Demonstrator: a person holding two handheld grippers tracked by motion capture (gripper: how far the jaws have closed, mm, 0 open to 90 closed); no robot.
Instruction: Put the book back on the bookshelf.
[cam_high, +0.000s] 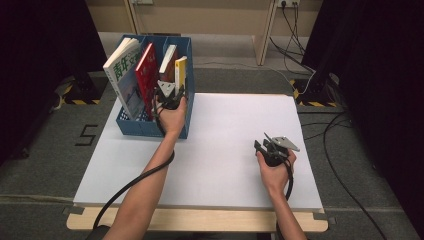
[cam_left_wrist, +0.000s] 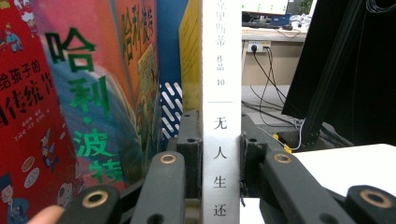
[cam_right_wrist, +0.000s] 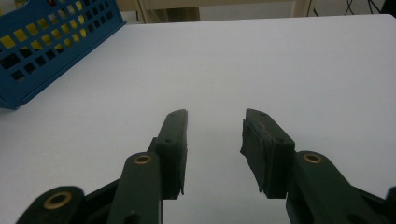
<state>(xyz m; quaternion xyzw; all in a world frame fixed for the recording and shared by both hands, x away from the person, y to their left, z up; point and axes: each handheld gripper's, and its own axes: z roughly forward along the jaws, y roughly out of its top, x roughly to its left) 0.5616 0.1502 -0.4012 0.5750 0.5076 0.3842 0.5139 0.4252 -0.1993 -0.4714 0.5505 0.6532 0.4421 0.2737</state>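
A blue slotted file rack stands at the table's back left with several upright books. My left gripper reaches into its right side and is shut on a yellow-covered book. In the left gripper view the pads press both sides of that book's white spine with black characters. A red book and a large white and green one lean to the left. My right gripper rests low over the white table at the right, open, nothing between its fingers.
The rack's blue lattice wall shows at the upper left of the right gripper view. Colourful book covers stand close to the left of the held book. Cables and black stands lie on the floor beyond the table.
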